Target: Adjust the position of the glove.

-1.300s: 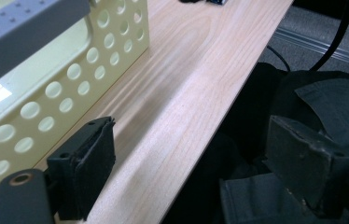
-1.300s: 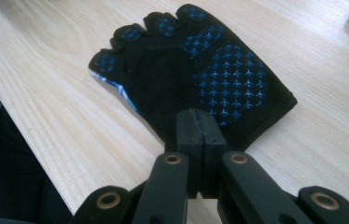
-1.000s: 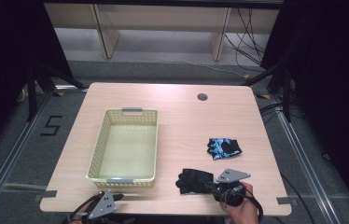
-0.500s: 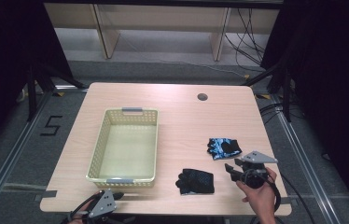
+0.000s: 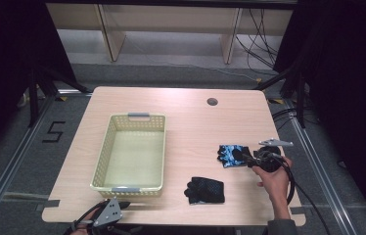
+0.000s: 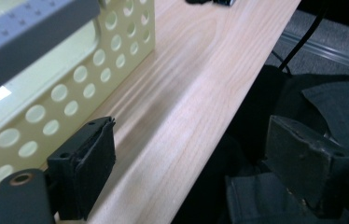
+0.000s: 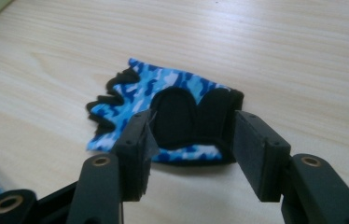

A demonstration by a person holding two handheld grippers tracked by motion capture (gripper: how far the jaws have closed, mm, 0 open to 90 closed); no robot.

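High view overhead facing forward, gripper views close, low, sharing the table (image 5: 195, 122)

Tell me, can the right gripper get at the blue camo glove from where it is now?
Probably yes. The right gripper has its jaws open and points straight at the blue camo glove, which lies flat on the bare table just ahead. Nothing lies between them; the black glove lies apart, nearer the person.

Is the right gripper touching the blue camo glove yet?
Cannot tell. In the right gripper view the right gripper is open with its jaws straddling the blue camo glove's near edge, but neither that nor the high view shows contact or a gap plainly.
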